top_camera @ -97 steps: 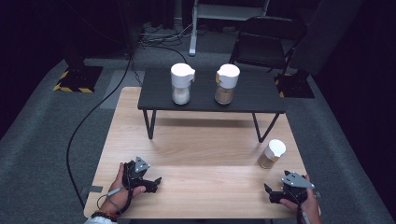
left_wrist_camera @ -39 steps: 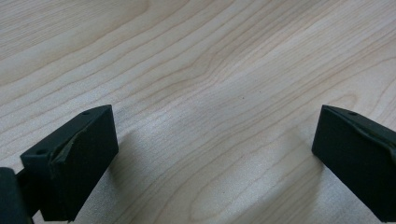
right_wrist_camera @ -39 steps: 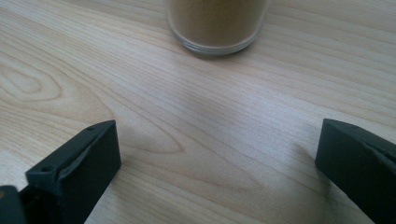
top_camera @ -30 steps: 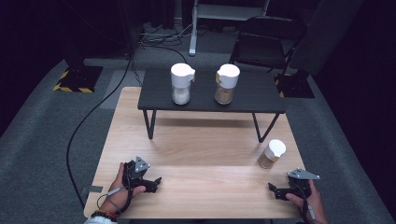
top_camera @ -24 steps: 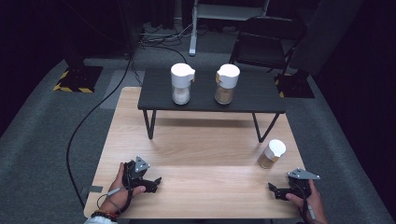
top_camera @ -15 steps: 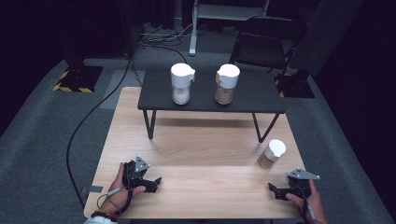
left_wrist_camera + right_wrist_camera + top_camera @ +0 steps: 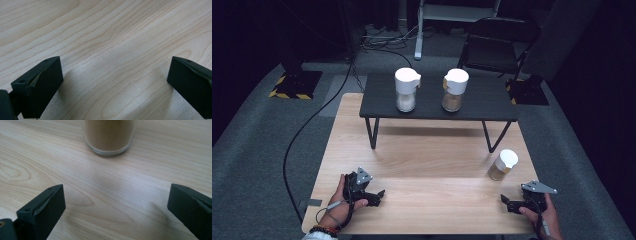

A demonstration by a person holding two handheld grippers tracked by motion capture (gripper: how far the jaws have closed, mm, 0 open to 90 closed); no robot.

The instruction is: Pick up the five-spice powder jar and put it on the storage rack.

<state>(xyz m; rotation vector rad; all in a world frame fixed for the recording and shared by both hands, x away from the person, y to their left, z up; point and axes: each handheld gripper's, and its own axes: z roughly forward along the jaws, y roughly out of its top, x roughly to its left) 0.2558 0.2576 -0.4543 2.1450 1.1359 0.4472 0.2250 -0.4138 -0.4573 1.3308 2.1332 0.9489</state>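
Jar [image 7: 109, 135] of brown powder sits just beyond your right gripper [image 7: 115, 207], jaws wide, empty; left gripper [image 7: 115, 87] gapes over bare desk [image 7: 105, 37].

Overhead light brightens the wooden table [image 7: 422, 150], surroundings stay dim, close gripper views blur softly.

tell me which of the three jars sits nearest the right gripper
The white-lidded jar standing alone on the wooden table, just ahead of the right gripper; the other two stand on the black shelf.

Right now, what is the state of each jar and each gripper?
Left jar: upright, capped, on the black stand.
Middle jar: upright, capped, on the stand.
Right jar: upright, capped, on the table.
Left gripper: open, holding nothing.
Right gripper: open, holding nothing.
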